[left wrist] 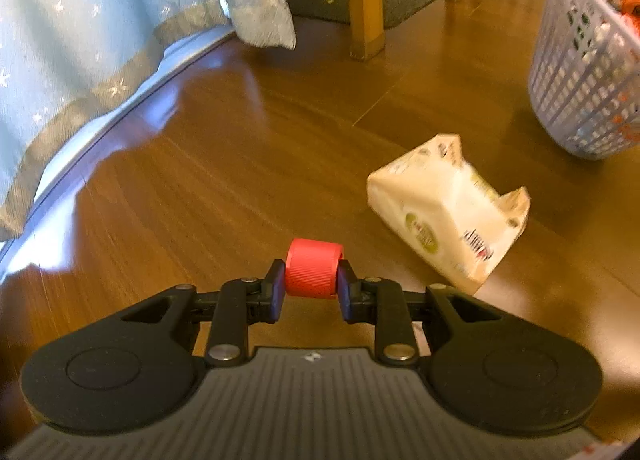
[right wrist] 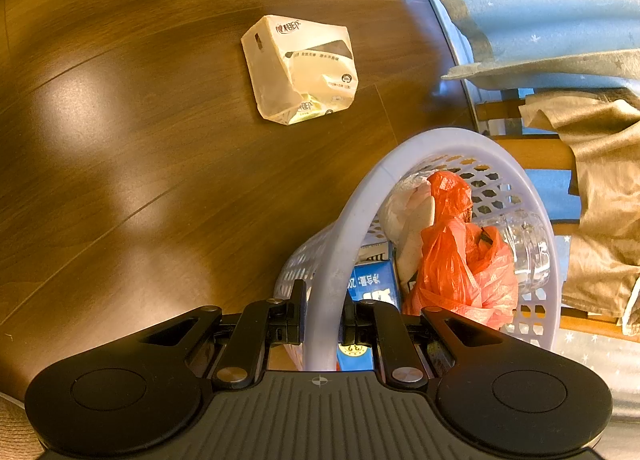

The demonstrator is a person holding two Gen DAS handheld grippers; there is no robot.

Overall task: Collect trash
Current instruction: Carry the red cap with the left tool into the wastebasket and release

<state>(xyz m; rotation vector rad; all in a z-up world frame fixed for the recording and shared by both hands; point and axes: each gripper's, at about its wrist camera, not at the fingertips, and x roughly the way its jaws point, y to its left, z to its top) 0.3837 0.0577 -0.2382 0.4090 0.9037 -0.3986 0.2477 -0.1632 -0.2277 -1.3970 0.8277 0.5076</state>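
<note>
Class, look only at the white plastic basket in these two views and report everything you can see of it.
The basket is a white plastic bin with a smooth thick rim and lattice walls full of small holes. It stands on the brown wooden floor near a chair leg. Inside lie an orange plastic bag, a clear plastic bottle, a blue carton and something white. The right gripper is shut on the rim's near edge.
</note>
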